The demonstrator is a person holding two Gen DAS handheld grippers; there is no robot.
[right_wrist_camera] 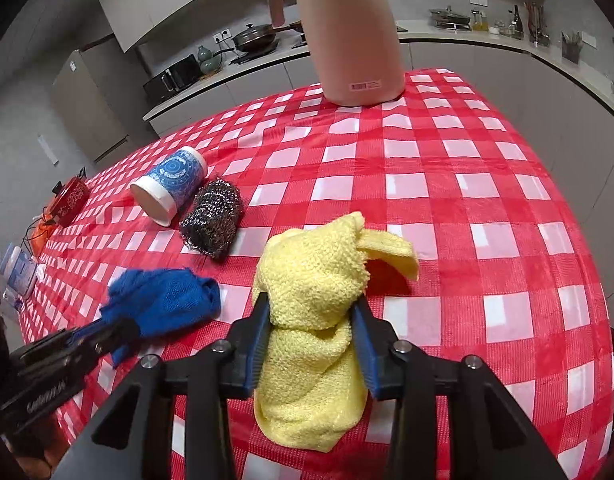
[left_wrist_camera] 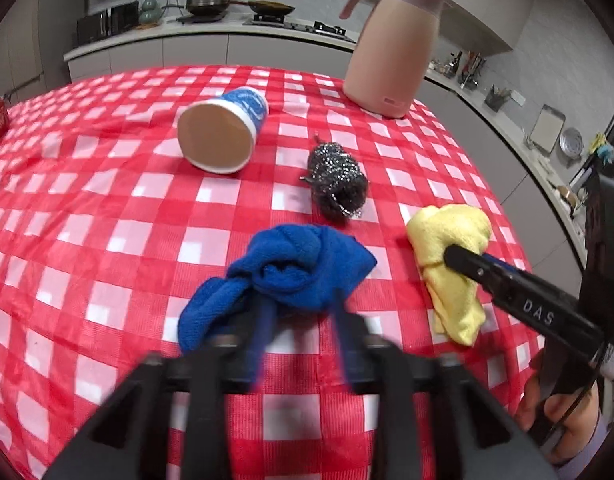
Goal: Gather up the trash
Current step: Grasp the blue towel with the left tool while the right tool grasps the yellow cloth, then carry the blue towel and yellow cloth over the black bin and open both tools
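A blue cloth [left_wrist_camera: 299,268] lies bunched on the red checked tablecloth [left_wrist_camera: 107,240]. My left gripper [left_wrist_camera: 303,312] stands open, its blurred fingers flanking the cloth's near edge. The right wrist view shows the blue cloth [right_wrist_camera: 167,300] at the tip of my left gripper [right_wrist_camera: 103,330]. My right gripper [right_wrist_camera: 311,316] is shut on a yellow cloth [right_wrist_camera: 311,280], blue pads pressed against both its sides. The left wrist view shows the yellow cloth [left_wrist_camera: 455,240] to the right. A blue-and-white paper cup [left_wrist_camera: 223,136] lies on its side beside a steel scourer [left_wrist_camera: 339,180].
A tall pink jug [left_wrist_camera: 391,48] stands at the table's far right. A red tin [right_wrist_camera: 69,200] and a white bottle [right_wrist_camera: 19,272] sit along the left edge. Kitchen counters run behind the table. A person's hand [left_wrist_camera: 555,408] holds the right gripper.
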